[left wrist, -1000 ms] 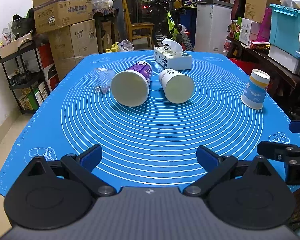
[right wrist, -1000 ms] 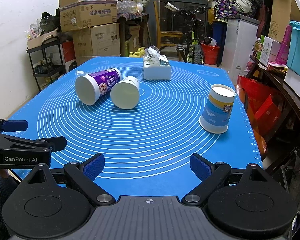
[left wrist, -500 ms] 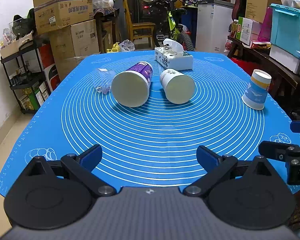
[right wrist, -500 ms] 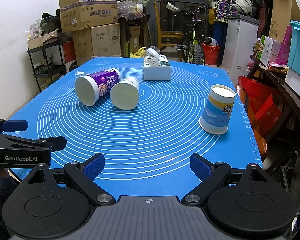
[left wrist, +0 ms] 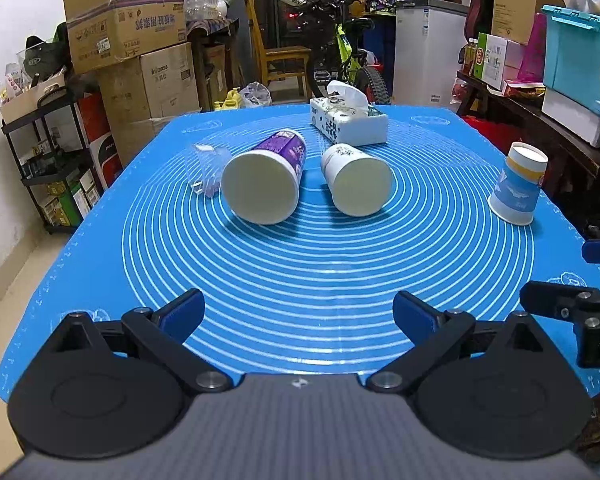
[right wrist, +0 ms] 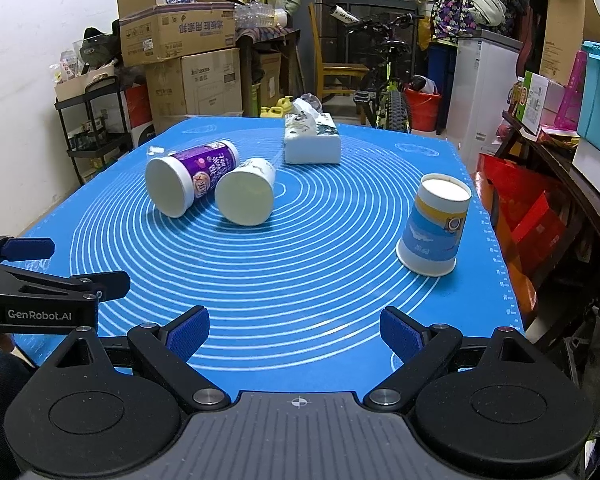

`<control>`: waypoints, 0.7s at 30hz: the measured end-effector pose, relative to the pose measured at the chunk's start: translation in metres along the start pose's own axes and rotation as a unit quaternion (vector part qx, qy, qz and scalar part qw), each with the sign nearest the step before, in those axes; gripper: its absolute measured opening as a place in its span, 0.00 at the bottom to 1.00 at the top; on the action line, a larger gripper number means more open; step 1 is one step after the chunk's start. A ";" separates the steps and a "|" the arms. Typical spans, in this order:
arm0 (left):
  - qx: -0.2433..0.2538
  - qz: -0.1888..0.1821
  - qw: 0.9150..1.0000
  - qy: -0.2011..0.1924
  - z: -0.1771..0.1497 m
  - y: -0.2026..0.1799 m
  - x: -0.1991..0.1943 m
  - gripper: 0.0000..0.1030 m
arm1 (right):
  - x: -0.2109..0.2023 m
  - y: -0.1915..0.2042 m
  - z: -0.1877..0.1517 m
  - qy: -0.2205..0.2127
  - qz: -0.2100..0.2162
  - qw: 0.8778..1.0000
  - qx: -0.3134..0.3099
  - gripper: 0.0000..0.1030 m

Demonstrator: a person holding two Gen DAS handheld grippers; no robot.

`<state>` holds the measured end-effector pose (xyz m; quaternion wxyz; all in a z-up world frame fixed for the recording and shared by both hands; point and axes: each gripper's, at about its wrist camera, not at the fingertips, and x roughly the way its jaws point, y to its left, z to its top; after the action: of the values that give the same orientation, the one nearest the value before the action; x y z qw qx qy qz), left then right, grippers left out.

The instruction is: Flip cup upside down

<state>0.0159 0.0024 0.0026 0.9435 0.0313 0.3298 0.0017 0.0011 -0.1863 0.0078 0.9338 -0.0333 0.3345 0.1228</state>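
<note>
A blue mat (left wrist: 332, 280) marked with white rings is spread over the table. Near its right edge, a blue and white paper cup (right wrist: 436, 228) is seen standing upside down, mouth on the mat and base upward, slightly tilted by the lens. Toward the far middle of the mat, two more cups are laid on their sides with their mouths turned toward the near edge: a purple cup (left wrist: 266, 178) on the left and a white cup (left wrist: 356, 180) just beside it on the right, the two apart in the left wrist view and nearly touching in the right wrist view. A clear plastic cup (left wrist: 208, 172) is laid just left of the purple one. A tissue box (left wrist: 348, 122) is set behind them, close to the far edge.

The left gripper (left wrist: 298, 314) is held over the near edge of the mat with its jaws spread wide apart and nothing between them. The right gripper (right wrist: 294, 330) is held likewise over the near edge, toward the right corner, jaws spread apart and holding nothing. Both are well apart from every cup.
</note>
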 end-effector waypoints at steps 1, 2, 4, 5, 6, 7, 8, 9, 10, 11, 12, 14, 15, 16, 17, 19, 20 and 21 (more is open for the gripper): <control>0.000 0.000 1.000 0.000 0.002 -0.001 0.001 0.97 | 0.001 -0.002 0.003 -0.001 -0.001 1.000 0.000 0.90; 0.003 -0.002 1.000 -0.001 0.005 -0.002 0.003 0.97 | 0.003 -0.003 0.007 -0.003 -0.002 1.000 -0.001 0.90; 0.011 -0.001 1.000 -0.001 0.011 -0.006 0.008 0.97 | 0.007 -0.008 0.015 -0.007 -0.005 1.000 -0.001 0.90; 0.015 0.000 1.000 -0.003 0.015 -0.007 0.010 0.97 | 0.008 -0.010 0.019 -0.010 -0.007 1.000 -0.003 0.90; 0.017 0.000 1.000 -0.004 0.019 -0.009 0.012 0.97 | 0.010 -0.012 0.022 -0.014 -0.009 1.000 -0.004 0.90; 0.019 -0.002 1.000 -0.005 0.024 -0.011 0.015 0.97 | 0.011 -0.014 0.027 -0.018 -0.011 1.000 -0.005 0.90; 0.020 -0.004 1.000 -0.004 0.028 -0.013 0.019 0.97 | 0.013 -0.016 0.032 -0.023 -0.014 1.000 -0.006 0.90; 0.021 -0.005 1.000 -0.004 0.034 -0.015 0.023 0.97 | 0.015 -0.019 0.037 -0.028 -0.017 0.999 -0.006 0.90; 0.021 -0.004 1.000 -0.004 0.040 -0.018 0.029 0.97 | 0.018 -0.022 0.043 -0.033 -0.019 0.999 -0.006 0.90; 0.021 -0.003 1.000 -0.004 0.046 -0.021 0.035 0.97 | 0.021 -0.024 0.048 -0.038 -0.021 0.999 -0.006 0.90; 0.020 -0.002 1.000 -0.004 0.051 -0.024 0.040 0.97 | 0.023 -0.027 0.054 -0.043 -0.023 0.999 -0.005 0.90; 0.018 -0.003 1.000 -0.004 0.063 -0.031 0.053 0.97 | 0.029 -0.033 0.065 -0.052 -0.030 0.998 -0.006 0.90; 0.019 -0.003 1.000 -0.004 0.067 -0.034 0.060 0.97 | 0.032 -0.036 0.071 -0.056 -0.033 0.998 -0.005 0.90; 0.020 -0.003 1.000 -0.001 0.072 -0.038 0.069 0.97 | 0.036 -0.040 0.076 -0.060 -0.035 0.998 -0.005 0.90; 0.020 -0.002 1.000 0.003 0.077 -0.041 0.077 0.97 | 0.039 -0.043 0.082 -0.064 -0.037 0.997 -0.004 0.90; 0.014 -0.004 1.000 0.011 0.083 -0.044 0.091 0.97 | 0.046 -0.048 0.091 -0.071 -0.042 0.997 -0.005 0.90; 0.009 -0.004 1.000 0.015 0.085 -0.046 0.098 0.96 | 0.050 -0.051 0.096 -0.074 -0.043 0.996 -0.005 0.90; 0.004 -0.003 1.000 0.018 0.088 -0.047 0.104 0.96 | 0.055 -0.054 0.100 -0.076 -0.045 0.996 -0.006 0.90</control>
<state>0.1516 -0.0476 0.0038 0.9372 0.0344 0.3471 -0.0019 0.1176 -0.2123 0.0495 0.9608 -0.0440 0.2602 0.0850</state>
